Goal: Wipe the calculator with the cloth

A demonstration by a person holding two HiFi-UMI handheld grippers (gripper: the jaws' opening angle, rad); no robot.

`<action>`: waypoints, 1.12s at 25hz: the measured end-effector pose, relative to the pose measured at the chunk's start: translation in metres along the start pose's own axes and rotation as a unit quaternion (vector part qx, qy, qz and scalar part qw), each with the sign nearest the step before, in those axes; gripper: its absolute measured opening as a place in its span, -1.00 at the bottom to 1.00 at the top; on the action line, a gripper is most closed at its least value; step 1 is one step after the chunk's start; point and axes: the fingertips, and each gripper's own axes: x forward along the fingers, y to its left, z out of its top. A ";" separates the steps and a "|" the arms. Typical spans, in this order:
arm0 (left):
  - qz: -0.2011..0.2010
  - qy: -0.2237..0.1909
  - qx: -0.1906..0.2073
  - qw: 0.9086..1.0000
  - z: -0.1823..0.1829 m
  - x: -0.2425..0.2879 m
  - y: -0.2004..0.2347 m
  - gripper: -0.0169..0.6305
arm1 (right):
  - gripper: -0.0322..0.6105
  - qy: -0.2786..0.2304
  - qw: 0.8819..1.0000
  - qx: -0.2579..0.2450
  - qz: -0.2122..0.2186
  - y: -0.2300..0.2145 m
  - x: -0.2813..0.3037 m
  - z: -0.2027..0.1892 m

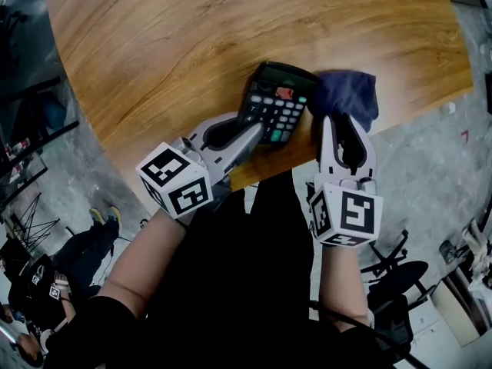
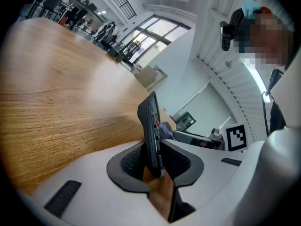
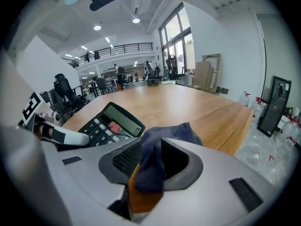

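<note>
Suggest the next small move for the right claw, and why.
Probably close the right claw on the cloth: its jaws are opening with the dark blue cloth between them, so the hold looks loose. The left claw is closing on the calculator at its near edge, steadying it, so a firm grip on the cloth seems what's missing before wiping.

Black calculator (image 1: 275, 102), keys up, dark blue cloth (image 1: 346, 98) bunched just beside it

Left gripper (image 1: 247, 125) angles in from the bare left forearm (image 1: 142, 260), its jaws closing on the calculator's (image 1: 278, 102) edge; right gripper (image 1: 342, 123) points straight ahead, jaws opening, the cloth (image 1: 346, 94) hanging between them, clear of one pad
</note>
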 end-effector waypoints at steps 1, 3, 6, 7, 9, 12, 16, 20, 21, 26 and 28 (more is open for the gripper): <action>0.000 0.000 0.000 1.000 0.000 0.000 0.000 -0.68 | -0.60 0.003 1.000 -0.002 -0.001 -0.004 0.000 0.000; 0.000 0.001 0.000 1.000 0.000 0.000 0.000 -0.68 | -0.49 0.013 1.000 -0.013 -0.006 -0.011 0.002 -0.001; 0.001 -0.001 -0.007 1.000 0.000 0.000 0.000 -0.68 | -0.41 0.038 0.998 -0.042 -0.017 -0.019 0.008 -0.005; 0.001 -0.002 -0.008 1.000 0.001 0.000 0.000 -0.68 | -0.40 0.052 0.997 -0.050 -0.017 -0.021 0.012 -0.009; 0.003 -0.003 -0.008 1.000 0.001 0.000 0.000 -0.68 | -0.40 0.083 0.995 -0.059 -0.012 -0.021 0.020 -0.019; 0.003 -0.004 -0.008 1.000 0.000 0.001 0.000 -0.68 | -0.40 0.107 0.992 -0.067 -0.021 -0.023 0.027 -0.029; -0.004 -0.011 -0.016 1.000 0.001 0.001 0.000 -0.68 | -0.43 0.101 0.991 -0.086 -0.030 -0.022 0.030 -0.029; -0.008 -0.026 -0.033 0.999 0.003 -0.001 -0.002 -0.71 | -0.69 0.088 0.992 -0.085 -0.021 -0.023 0.030 -0.028; -0.010 -0.030 -0.035 0.999 0.004 -0.001 -0.002 -0.72 | -0.70 0.085 0.993 -0.076 -0.017 -0.024 0.029 -0.027; -0.011 -0.046 -0.038 0.998 0.008 -0.003 -0.004 -0.74 | -0.72 0.043 0.998 -0.048 -0.019 -0.025 0.017 -0.012; -0.007 -0.049 -0.033 0.998 0.010 -0.004 -0.005 -0.74 | -0.72 0.021 0.999 -0.040 -0.017 -0.024 0.009 -0.002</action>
